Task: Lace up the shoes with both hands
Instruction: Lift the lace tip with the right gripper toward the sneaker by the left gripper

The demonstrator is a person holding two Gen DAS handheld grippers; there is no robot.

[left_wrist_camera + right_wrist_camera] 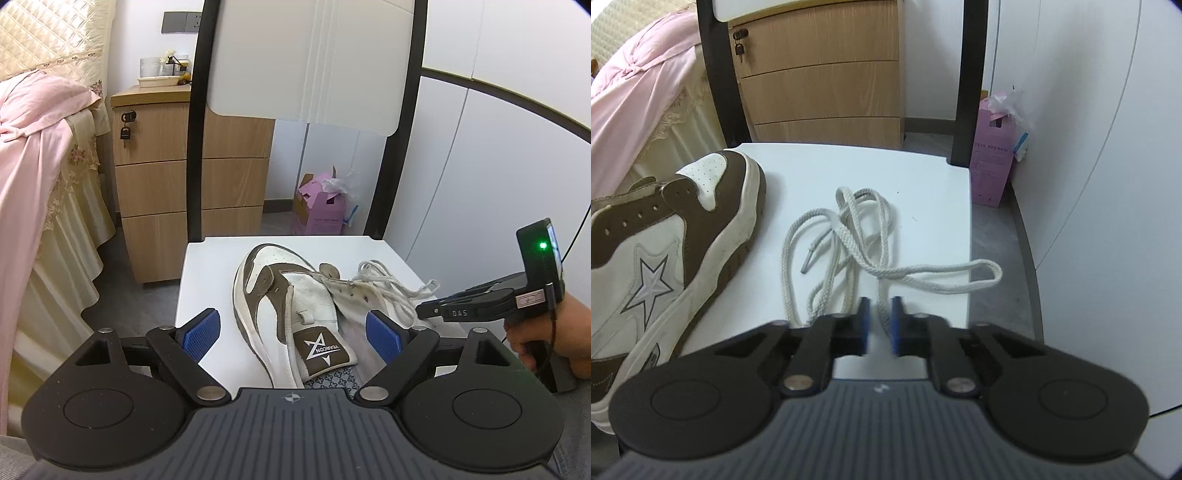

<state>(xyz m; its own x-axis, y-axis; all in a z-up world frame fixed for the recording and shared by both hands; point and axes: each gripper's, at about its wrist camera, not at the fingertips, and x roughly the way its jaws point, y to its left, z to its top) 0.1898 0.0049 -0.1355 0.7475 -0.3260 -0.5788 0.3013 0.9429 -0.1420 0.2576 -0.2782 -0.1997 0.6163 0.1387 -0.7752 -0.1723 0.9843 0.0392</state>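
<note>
**Inspector:** Position of the work?

**Assessor:** The shoe (280, 302) lies on the white chair seat (923, 177), toe pointing away and tongue thrown open. Its eyelets (624, 221) are bare. The lace (849, 236) lies in a loose heap just beside the shoe.

**Inspector:** Jaws?

**Assessor:** The left gripper (291, 325) has its jaws wide, either side of the tongue, gripping nothing. The right gripper (880, 314) has its jaws drawn narrow on one strand of the lace, mid-length rather than at the end.

**Inspector:** Recommendation?

**Assessor:** In my judgement threading needs the stiff tip (807, 260), which lies free in the heap. Work the grip along towards the tip and keep the free length short. The left gripper should steady the eyelet flap first. The loops could snag.
</note>
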